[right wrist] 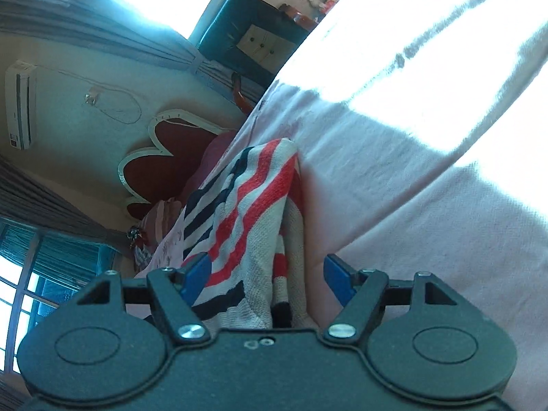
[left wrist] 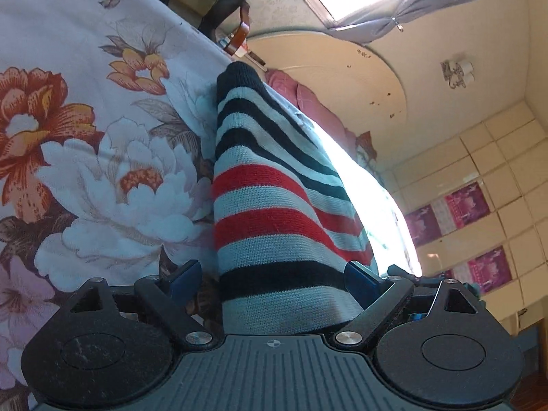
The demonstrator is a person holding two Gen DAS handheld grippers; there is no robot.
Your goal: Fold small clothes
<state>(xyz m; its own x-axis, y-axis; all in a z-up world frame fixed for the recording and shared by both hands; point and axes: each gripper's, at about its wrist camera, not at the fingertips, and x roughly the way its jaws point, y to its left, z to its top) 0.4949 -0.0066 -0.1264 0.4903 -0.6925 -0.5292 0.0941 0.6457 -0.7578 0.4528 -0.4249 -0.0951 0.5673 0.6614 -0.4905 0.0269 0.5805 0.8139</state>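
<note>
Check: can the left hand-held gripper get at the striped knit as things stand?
Probably yes. The left hand-held gripper is open, and the striped knit already sits between its fingers on the floral sheet; nothing blocks it, so closing should catch the fabric.

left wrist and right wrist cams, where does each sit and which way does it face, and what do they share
Left wrist: sits on the left claw, looks along its fingers at a striped knit on a floral sheet; only the claw's open jaws show.
Right wrist: sits on the right claw, looks along its fingers at the striped knit beside a pink sheet; only its open jaws show.
Shared: the striped knit, between both claws' fingers.
</note>
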